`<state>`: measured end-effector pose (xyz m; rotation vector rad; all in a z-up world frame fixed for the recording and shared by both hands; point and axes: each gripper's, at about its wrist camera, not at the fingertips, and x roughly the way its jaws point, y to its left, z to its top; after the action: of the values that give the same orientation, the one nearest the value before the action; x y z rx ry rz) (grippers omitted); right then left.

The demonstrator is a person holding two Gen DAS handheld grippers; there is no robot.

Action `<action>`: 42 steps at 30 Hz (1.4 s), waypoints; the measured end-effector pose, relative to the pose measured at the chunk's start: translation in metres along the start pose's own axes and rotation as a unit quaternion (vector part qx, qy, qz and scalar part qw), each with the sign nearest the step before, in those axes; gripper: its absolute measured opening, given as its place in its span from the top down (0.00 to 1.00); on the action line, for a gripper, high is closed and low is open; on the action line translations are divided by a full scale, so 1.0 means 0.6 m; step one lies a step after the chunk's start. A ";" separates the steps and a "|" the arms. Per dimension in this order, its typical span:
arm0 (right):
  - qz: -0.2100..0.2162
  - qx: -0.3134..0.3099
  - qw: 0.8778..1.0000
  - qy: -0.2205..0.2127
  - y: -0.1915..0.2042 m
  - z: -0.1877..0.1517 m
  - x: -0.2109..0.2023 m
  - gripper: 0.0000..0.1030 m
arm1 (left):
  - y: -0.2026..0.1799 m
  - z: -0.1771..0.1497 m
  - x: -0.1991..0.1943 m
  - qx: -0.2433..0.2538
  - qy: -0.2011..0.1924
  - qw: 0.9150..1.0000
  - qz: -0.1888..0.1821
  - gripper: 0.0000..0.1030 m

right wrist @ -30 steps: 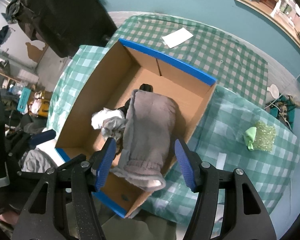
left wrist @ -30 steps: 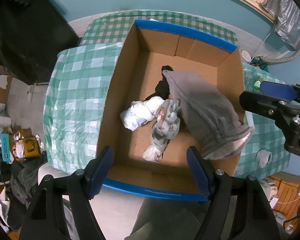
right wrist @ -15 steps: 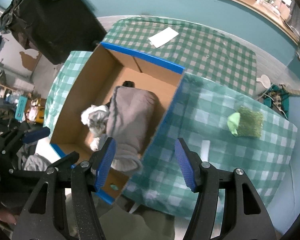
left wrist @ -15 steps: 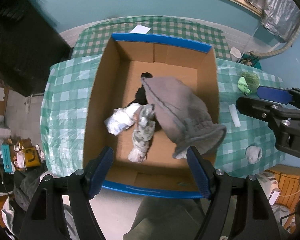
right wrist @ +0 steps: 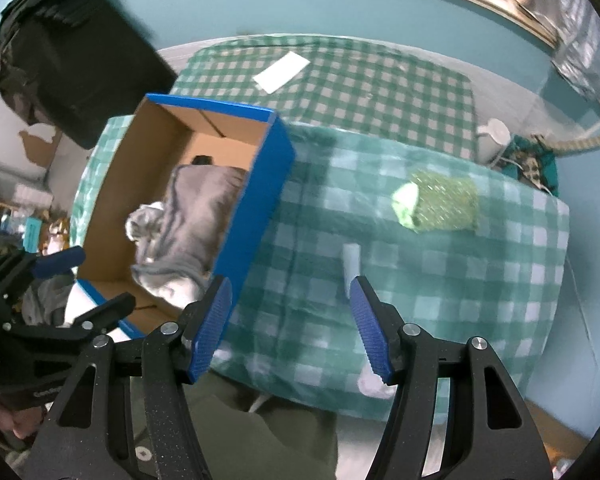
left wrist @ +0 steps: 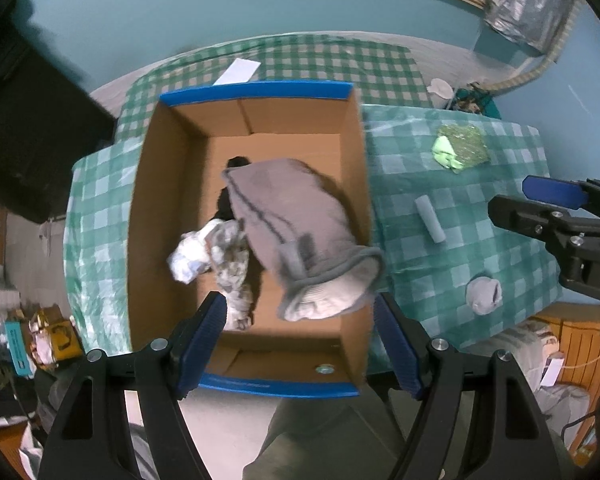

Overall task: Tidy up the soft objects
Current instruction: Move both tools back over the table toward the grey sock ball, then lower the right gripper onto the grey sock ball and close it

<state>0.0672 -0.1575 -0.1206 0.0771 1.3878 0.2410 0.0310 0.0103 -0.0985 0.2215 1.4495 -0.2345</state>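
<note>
Both grippers have swung rightward off the box (left wrist: 352,184) in the past second, the right gripper (right wrist: 290,326) now hanging over checked tablecloth (right wrist: 480,292) where a second ago it hung over cardboard. The box, blue-edged and open-topped, sits at the table's left end. Draped inside it, a grey garment (left wrist: 292,232) spills its cuff against the box's right wall; a patterned cloth (left wrist: 230,256), a white bundle (left wrist: 188,256) and a black item (left wrist: 236,162) lie to the garment's left on the box floor. Right of the box, on the cloth, rest a green pouch (right wrist: 440,202), a grey sock (left wrist: 484,294) and a small grey roll (left wrist: 430,218). A white sheet (right wrist: 282,71) lies beyond the box. The left gripper (left wrist: 300,348) hovers above the box's near end, jaws spread wide, nothing between them. The right gripper's jaws stand apart and empty too; the roll shows just past its right finger (right wrist: 370,336), not visibly touching.
</note>
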 end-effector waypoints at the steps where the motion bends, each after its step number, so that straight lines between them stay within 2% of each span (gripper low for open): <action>1: -0.001 0.004 1.000 0.001 -0.007 -0.005 -0.002 0.39 | -0.007 0.002 0.000 0.005 0.001 1.000 -0.001 0.25; 10: -0.013 0.055 0.998 0.009 -0.080 -0.049 -0.006 0.39 | -0.071 0.018 0.006 0.049 0.002 0.999 -0.013 0.25; 22: -0.018 0.099 0.995 0.024 -0.137 -0.100 0.003 0.39 | -0.146 0.030 0.032 0.099 0.022 0.994 -0.028 0.25; 23: -0.019 0.102 0.994 0.026 -0.141 -0.105 0.007 0.38 | -0.152 0.030 0.037 0.103 0.024 0.994 -0.028 0.25; 25: -0.024 0.107 0.994 0.027 -0.149 -0.115 0.013 0.23 | -0.160 0.029 0.044 0.110 0.027 0.993 -0.028 0.25; 39: -0.029 0.123 0.990 0.055 -0.178 -0.173 0.074 0.23 | -0.203 0.021 0.111 0.136 0.057 0.989 -0.016 0.25; 42: -0.028 0.121 0.990 0.066 -0.181 -0.185 0.097 0.23 | -0.209 0.015 0.121 0.140 0.061 0.988 -0.014 0.22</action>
<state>-0.0185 -0.2605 -0.2180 0.2266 1.5436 0.0290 0.0112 -0.1140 -0.1709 0.4514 1.5397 -0.4552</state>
